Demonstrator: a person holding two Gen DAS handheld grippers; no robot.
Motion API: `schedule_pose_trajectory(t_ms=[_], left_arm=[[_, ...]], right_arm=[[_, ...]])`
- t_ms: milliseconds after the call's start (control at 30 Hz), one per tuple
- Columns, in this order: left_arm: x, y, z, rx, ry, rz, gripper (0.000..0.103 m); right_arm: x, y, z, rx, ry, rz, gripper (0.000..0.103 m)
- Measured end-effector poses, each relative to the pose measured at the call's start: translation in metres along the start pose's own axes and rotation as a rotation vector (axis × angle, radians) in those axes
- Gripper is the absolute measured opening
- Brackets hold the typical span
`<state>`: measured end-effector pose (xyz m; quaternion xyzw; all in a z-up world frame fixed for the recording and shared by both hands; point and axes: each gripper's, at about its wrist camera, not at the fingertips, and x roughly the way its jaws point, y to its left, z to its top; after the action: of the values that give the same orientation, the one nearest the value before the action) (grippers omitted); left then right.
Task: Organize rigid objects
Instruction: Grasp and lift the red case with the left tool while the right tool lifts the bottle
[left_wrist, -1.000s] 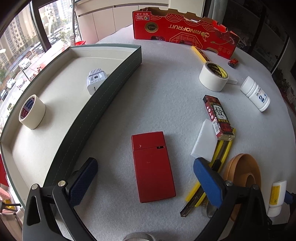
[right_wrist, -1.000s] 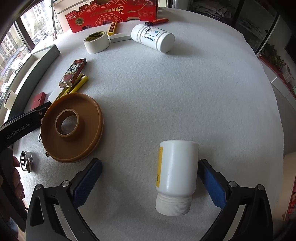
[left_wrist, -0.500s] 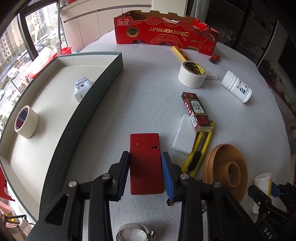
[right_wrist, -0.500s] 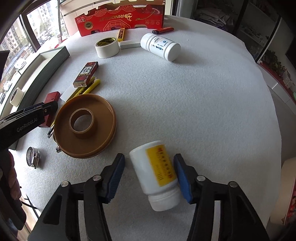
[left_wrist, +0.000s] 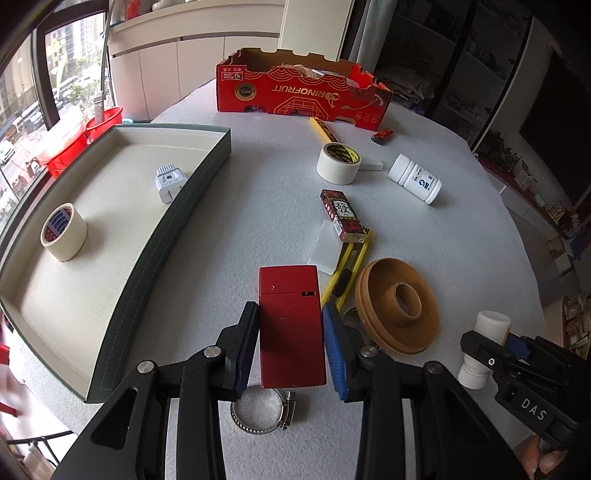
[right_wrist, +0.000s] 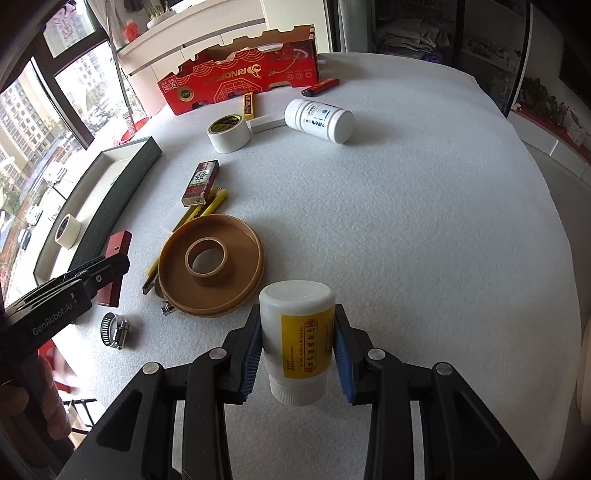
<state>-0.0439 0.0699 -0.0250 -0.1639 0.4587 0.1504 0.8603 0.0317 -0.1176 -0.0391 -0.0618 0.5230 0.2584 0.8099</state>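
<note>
My left gripper (left_wrist: 291, 341) is shut on a flat red box (left_wrist: 290, 321), its blue pads pressed on the box's two long sides, and the box hangs above the white table. My right gripper (right_wrist: 297, 345) is shut on a white bottle with a yellow label (right_wrist: 297, 332), lifted with its cap toward the camera. In the right wrist view the left gripper (right_wrist: 110, 273) shows at the left edge with the red box (right_wrist: 116, 254). The right gripper with its bottle (left_wrist: 484, 347) appears at the lower right of the left wrist view. A green-walled tray (left_wrist: 192, 199) lies to the left.
The tray holds a tape roll (left_wrist: 64, 232) and a white plug adapter (left_wrist: 168, 182). On the table lie a brown ring dish (left_wrist: 399, 306), a hose clamp (left_wrist: 262, 413), a dark red pack (left_wrist: 341, 216), yellow cutters (left_wrist: 351, 266), a tape roll (left_wrist: 338, 162), a white bottle (left_wrist: 415, 179) and a red carton (left_wrist: 303, 94).
Both grippers went from wide open to shut, the left on the red box and the right on the yellow-label bottle. Both then rose off the table with their loads.
</note>
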Motion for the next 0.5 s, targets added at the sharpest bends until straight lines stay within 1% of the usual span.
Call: schedule_pose_trajectory(t_ms=[167,333,500], left_arm=[[-0.018,-0.01,-0.005,0.057,-0.054,-0.011,0.038],[-0.026,-0.015,-0.01,0.082,-0.064,-0.04,0.038],[-0.03,-0.01,-0.012,0.073,-0.071,-0.06,0.038]], right_arm=[[-0.005,0.01,0.004,0.01,-0.006,0.042,0.037],[-0.01,0.023,0.005,-0.007,-0.012,0.054,0.037],[-0.011,0.038,0.009,-0.028,-0.013,0.059,0.037]])
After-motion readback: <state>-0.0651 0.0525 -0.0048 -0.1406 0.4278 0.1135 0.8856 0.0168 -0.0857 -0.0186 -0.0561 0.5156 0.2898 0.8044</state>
